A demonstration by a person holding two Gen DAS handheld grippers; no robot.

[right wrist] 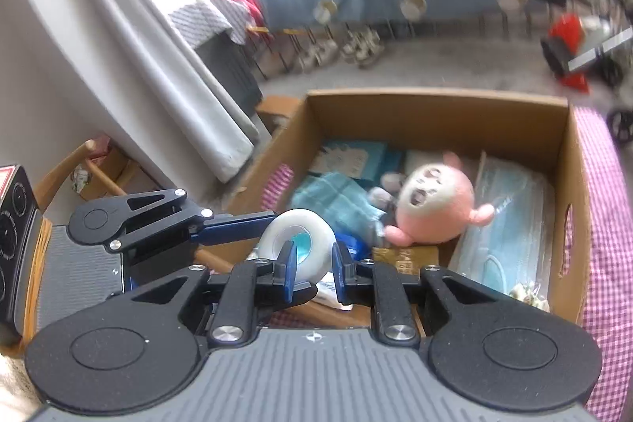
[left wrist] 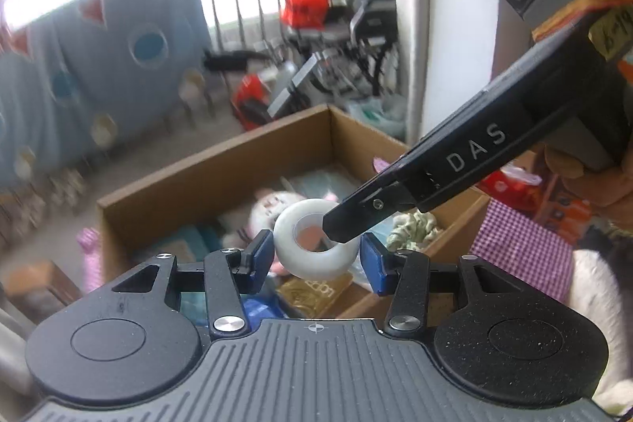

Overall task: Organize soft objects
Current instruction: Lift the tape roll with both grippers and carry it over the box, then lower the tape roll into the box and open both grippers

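Observation:
A white ring (left wrist: 312,255) hangs above an open cardboard box (left wrist: 217,160). My left gripper (left wrist: 316,259) is shut on it, with a blue pad against each side of its outer rim. My right gripper (right wrist: 314,263) is also shut on the white ring (right wrist: 320,251): one finger sits inside the hole and the other outside, pinching the wall. In the left wrist view the right gripper's finger (left wrist: 356,220) reaches down from the upper right into the hole. In the right wrist view the left gripper's finger (right wrist: 237,228) touches the ring from the left.
The cardboard box (right wrist: 435,97) holds a pink plush (right wrist: 431,200), a teal cloth (right wrist: 336,200), a pack of blue masks (right wrist: 510,224) and a green scrunchie (left wrist: 411,228). A pink checked cloth (right wrist: 609,224) lies to its right. A white curtain (right wrist: 166,65) hangs on the left.

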